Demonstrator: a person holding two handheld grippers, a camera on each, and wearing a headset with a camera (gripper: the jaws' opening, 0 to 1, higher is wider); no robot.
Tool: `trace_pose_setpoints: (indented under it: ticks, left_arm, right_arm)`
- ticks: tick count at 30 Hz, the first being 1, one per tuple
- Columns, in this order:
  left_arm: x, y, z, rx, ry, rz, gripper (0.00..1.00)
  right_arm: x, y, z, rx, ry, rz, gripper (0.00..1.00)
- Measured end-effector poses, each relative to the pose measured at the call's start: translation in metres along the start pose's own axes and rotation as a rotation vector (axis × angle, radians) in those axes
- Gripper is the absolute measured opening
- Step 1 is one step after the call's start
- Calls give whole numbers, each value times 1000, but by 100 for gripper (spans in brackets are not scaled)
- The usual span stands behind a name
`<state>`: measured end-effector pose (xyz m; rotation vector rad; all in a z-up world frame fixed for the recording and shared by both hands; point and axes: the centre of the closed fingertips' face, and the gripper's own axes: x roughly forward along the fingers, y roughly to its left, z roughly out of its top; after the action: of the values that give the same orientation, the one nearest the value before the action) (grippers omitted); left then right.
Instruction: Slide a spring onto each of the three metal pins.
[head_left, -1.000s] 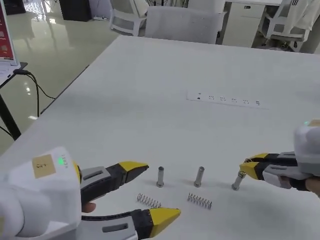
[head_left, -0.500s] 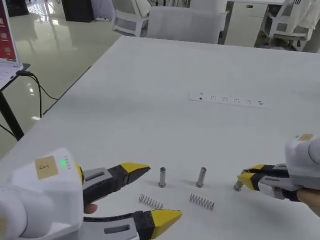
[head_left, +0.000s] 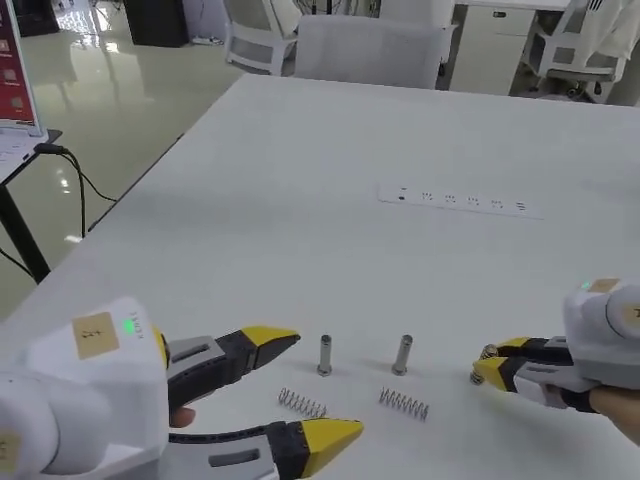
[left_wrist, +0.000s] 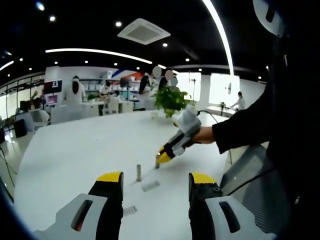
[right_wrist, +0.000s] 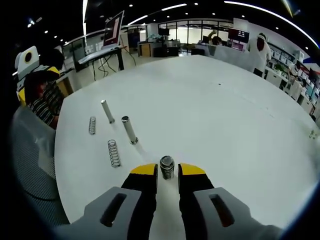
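The left gripper (head_left: 300, 385) rests low over the surface (head_left: 300, 200), well to the left of the middle pin (head_left: 402, 354). Its jaws stand wide apart and hold nothing, and they point towards that pin. The first loose spring (head_left: 300, 404) lies flat just off its fingertips, left of and nearer the person than the middle pin. In the head view its long axis runs roughly in line with the gripper's reach. The left pin (head_left: 324, 355) stands upright and bare just beyond that spring, one place left of the middle pin. The middle pin is also upright and bare. The second loose spring (head_left: 403, 402) lies flat just in front of it, apart from its base. To the right of the middle pin stands the right pin (right_wrist: 166, 160), which already carries the third spring (right_wrist: 167, 172) around its shaft. The right gripper (head_left: 487, 365) is held level and low there, with its jaws drawn in close on either side of the third spring. They appear to bear on it, though firm contact is not certain. In my judgement one pin of three is done. The left gripper is the nearer one to the first loose spring, and it needs only a short advance and a closing. That spring must then be turned from flat to upright before it can go over the left pin.
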<state>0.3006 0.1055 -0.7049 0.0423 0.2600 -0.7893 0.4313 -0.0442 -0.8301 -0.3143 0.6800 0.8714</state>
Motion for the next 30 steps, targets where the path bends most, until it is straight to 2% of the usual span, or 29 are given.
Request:
trace_pose_setpoints:
  ticks: [8, 14, 24, 30]
  left_arm:
    - [0, 0, 0, 1, -5, -2, 46]
    - [0, -1, 1, 3, -8, -5, 46]
    - [-2, 1, -1, 8, -4, -1, 46]
    - [-3, 2, -3, 15, 2, -2, 46]
  right_arm:
    - [-13, 3, -11, -12, 28, -18, 15]
    - [-23, 10, -14, 4, 28, -9, 15]
    - [-24, 49, -11, -36, 35, 62, 15]
    - [-9, 77, -7, -94, 52, 129, 14]
